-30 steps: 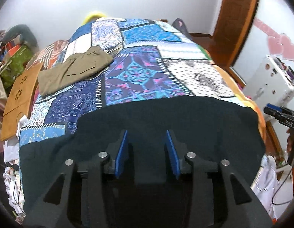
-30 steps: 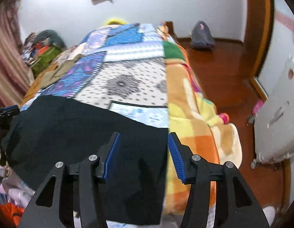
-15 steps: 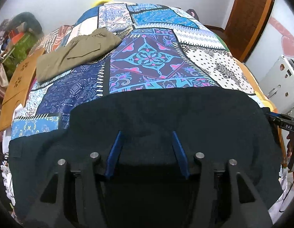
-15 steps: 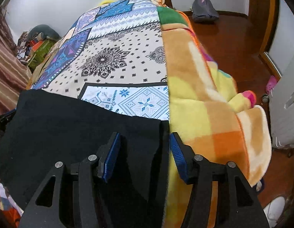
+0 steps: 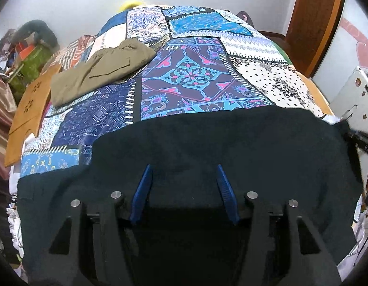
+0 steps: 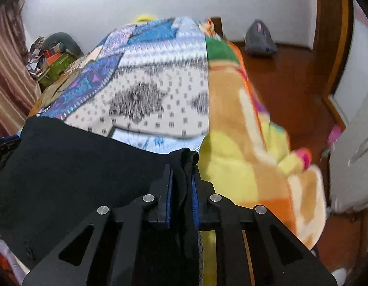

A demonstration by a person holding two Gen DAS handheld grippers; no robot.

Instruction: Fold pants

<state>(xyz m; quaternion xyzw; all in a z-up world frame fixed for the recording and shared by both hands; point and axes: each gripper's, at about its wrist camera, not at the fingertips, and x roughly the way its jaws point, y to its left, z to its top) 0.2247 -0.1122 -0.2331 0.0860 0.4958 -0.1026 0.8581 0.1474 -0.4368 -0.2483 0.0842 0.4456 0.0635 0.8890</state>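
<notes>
Black pants (image 5: pixel 219 143) lie spread across the near end of a bed with a patchwork cover (image 5: pixel 184 76). My left gripper (image 5: pixel 184 174) is open just above the black cloth, holding nothing. My right gripper (image 6: pixel 182 169) is shut on a bunched corner of the black pants (image 6: pixel 64 166) at the bed's right side, where the cloth rises between the blue pads. The right gripper shows at the right edge of the left wrist view (image 5: pixel 360 140).
Folded olive-green pants (image 5: pixel 100 66) lie at the far left of the bed. A brown wooden board (image 5: pixel 26 109) leans at the left. A yellow-orange blanket (image 6: pixel 243 143) hangs off the bed's right side over a wooden floor (image 6: pixel 291 76). A white appliance (image 5: pixel 350 95) stands right.
My right gripper has shut on the right corner of the black pants and lifted it a little. My left gripper has stayed open over the cloth and edged forward.
</notes>
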